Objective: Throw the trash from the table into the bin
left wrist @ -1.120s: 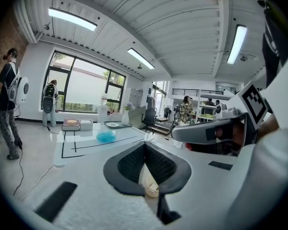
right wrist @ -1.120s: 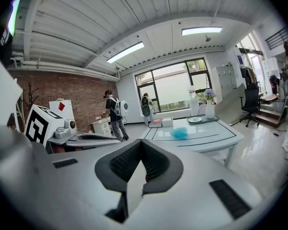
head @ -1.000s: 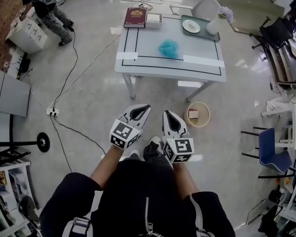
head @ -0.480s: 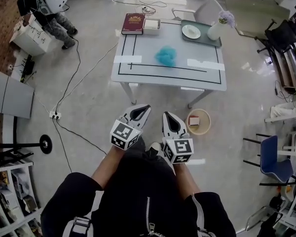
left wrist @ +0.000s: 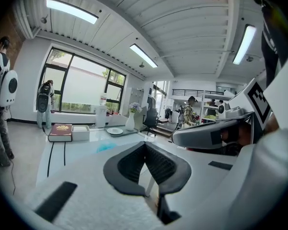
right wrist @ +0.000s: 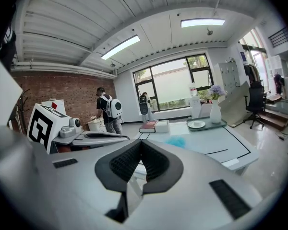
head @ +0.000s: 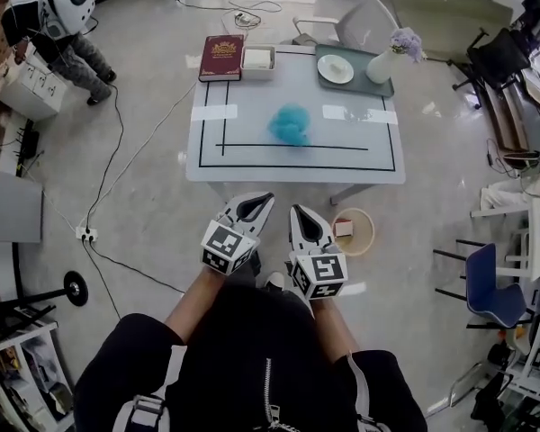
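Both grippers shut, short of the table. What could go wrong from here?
1. Left gripper and right gripper are shut and empty; unless one opens first, it may shove the crumpled blue wad lying mid-table.
2. The round tan bin stands on the floor by the white table's near right leg, close ahead of the person's shoes; a step could kick it.
3. Black cable on the floor at left: possible trip.

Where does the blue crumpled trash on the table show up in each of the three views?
Head view: blue crumpled trash near the middle of the table.
Left gripper view: it lies on the tabletop, just left of the jaws.
Right gripper view: it lies on the tabletop, right of the jaw tips.
Shared landmark: the red book at the table's far corner.
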A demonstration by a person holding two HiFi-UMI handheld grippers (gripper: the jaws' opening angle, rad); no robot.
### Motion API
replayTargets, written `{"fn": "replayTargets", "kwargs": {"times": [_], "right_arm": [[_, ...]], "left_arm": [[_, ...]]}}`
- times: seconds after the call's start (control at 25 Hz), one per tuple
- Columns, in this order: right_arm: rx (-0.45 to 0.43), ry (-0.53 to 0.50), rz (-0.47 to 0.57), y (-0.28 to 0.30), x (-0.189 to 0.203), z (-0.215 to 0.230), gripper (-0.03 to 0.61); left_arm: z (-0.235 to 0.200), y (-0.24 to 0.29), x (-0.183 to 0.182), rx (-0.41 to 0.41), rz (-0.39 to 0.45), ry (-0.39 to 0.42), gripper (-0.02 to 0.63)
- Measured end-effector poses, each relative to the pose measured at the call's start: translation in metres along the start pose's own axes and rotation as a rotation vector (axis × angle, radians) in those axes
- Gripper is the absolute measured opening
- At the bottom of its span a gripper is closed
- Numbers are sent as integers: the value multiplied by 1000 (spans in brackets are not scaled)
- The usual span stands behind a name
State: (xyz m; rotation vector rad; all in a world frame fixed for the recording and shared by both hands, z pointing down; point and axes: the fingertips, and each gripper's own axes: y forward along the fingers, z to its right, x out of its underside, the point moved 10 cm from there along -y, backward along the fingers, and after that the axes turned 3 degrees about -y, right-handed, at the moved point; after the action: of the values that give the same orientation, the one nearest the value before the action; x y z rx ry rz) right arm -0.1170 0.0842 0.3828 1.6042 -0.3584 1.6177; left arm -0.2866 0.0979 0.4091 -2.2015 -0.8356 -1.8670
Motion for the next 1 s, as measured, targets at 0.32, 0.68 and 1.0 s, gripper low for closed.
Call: {"fn": "replayTargets", "kwargs": {"times": [0.32,0.68,1.0], "right_arm": [[90,18,-5,68,-26,8,8],[155,48,-35,99,-27,22,9],[201,67,-49,98,-24,56,8]], "left_arm": [[-74,40,-20,74,-12,18,5],[-112,77,-21,115,-38,23,5],[-115,117,-18,136,-69,56,5]]}}
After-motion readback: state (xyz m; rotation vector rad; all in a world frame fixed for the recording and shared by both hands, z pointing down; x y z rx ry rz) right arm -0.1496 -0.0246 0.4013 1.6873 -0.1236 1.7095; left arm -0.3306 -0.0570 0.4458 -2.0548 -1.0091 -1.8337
